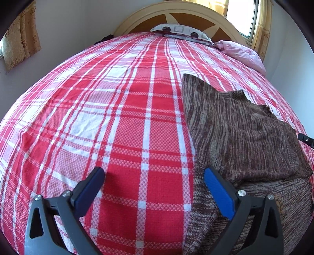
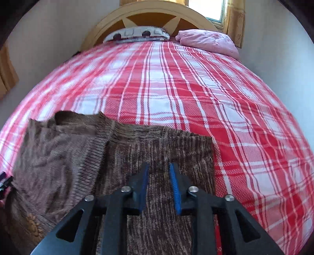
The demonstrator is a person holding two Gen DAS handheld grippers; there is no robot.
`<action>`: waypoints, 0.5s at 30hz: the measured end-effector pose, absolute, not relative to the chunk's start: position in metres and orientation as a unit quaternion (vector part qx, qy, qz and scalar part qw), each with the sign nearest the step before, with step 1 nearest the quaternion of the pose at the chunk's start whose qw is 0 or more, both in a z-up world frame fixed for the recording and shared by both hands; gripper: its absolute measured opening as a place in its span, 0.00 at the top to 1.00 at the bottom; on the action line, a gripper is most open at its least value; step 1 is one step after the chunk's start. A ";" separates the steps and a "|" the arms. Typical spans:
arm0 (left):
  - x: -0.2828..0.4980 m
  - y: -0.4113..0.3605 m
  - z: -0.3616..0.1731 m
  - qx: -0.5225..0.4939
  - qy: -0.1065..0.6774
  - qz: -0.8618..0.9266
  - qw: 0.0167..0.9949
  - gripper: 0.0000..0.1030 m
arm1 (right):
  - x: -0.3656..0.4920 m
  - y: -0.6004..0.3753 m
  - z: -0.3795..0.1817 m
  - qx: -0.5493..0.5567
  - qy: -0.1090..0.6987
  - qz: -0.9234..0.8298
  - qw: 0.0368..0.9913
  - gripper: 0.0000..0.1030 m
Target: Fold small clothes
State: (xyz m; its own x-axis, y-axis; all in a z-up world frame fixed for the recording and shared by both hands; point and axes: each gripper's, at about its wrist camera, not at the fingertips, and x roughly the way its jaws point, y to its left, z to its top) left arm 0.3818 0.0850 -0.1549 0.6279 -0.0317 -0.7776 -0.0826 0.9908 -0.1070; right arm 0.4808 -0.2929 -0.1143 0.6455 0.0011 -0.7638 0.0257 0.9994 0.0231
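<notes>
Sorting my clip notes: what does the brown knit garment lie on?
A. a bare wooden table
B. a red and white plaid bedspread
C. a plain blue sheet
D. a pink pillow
B: the brown knit garment is spread on the red and white plaid bedspread; the pink pillow sits far off by the headboard.

Red-and-white plaid bedspread [image 1: 121,125], brown streaky knit garment [image 1: 235,125]

Pink pillow [image 2: 208,40] upper right, grey-patterned pillow [image 2: 135,33] by the tan headboard [image 2: 145,11] (blue gripper pads [image 2: 173,188] too).
</notes>
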 end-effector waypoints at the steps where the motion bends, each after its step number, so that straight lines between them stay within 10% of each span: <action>1: 0.381 0.086 -0.155 -0.069 0.429 0.014 0.900 0.00 | 0.477 -0.287 -0.110 0.023 0.412 0.011 0.911 0.47; 15: 0.368 0.093 -0.145 -0.074 0.412 0.032 0.908 0.00 | 0.431 -0.204 -0.137 -0.044 0.417 0.136 0.898 0.46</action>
